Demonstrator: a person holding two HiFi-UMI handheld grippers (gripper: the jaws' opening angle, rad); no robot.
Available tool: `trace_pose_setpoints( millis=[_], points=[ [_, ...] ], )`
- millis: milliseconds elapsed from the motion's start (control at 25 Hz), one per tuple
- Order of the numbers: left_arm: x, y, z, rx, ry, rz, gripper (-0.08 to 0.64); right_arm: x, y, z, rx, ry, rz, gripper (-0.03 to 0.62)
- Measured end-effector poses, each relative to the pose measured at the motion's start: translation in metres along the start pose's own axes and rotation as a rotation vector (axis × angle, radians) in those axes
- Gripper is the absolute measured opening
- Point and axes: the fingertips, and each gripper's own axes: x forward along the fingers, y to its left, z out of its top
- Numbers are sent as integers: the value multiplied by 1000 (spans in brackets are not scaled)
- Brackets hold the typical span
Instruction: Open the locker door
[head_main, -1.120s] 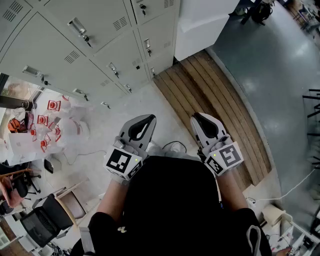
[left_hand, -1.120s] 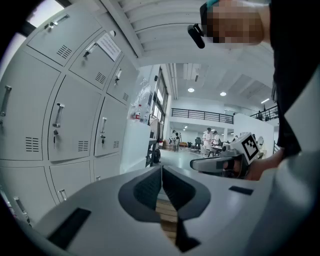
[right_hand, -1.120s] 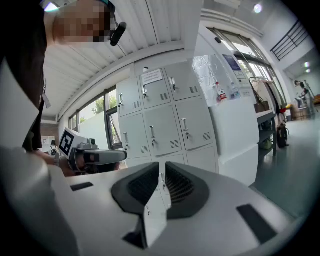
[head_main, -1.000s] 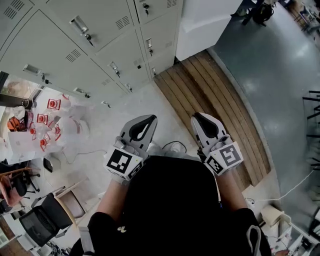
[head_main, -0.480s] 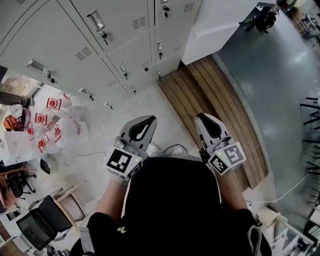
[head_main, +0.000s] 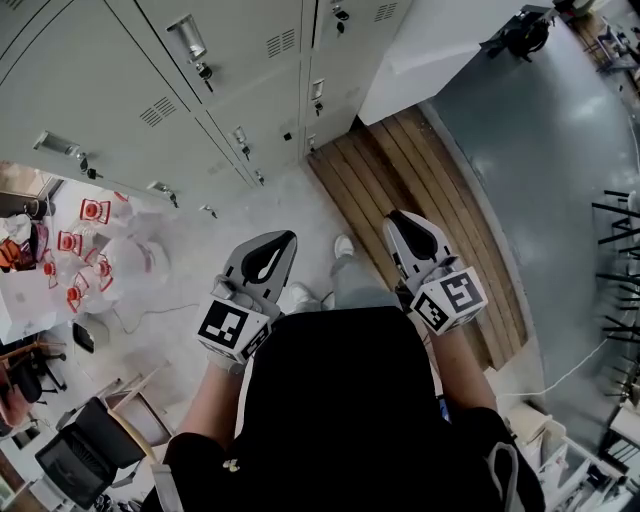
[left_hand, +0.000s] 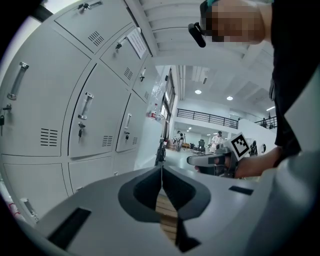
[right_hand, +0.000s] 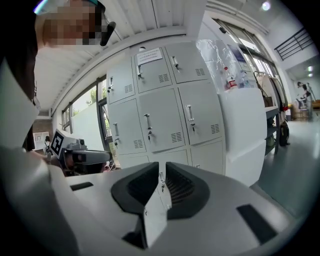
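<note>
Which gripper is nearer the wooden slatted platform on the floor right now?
Right. In the head view the right gripper hangs above the platform, jaws shut and empty. The left gripper is off to the platform's left, over the pale floor, also shut.

The pale speckled floor bears a slatted wooden platform just beside the lockers; clear plastic bags with red labels lie heaped at left
</note>
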Motion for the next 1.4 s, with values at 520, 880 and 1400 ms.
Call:
trace_pose_setpoints(
  millis=[520,880,1400],
  points=[
    [90,51,24,-26,27,230,25,111,-106,0,13,61,192,57],
    [128,79,8,-83,70,441,25,196,-161,-44,23,205,351,58],
    [140,106,-16,-159,117,560,25,324,-198,-103,-25,279,398,80]
  ],
)
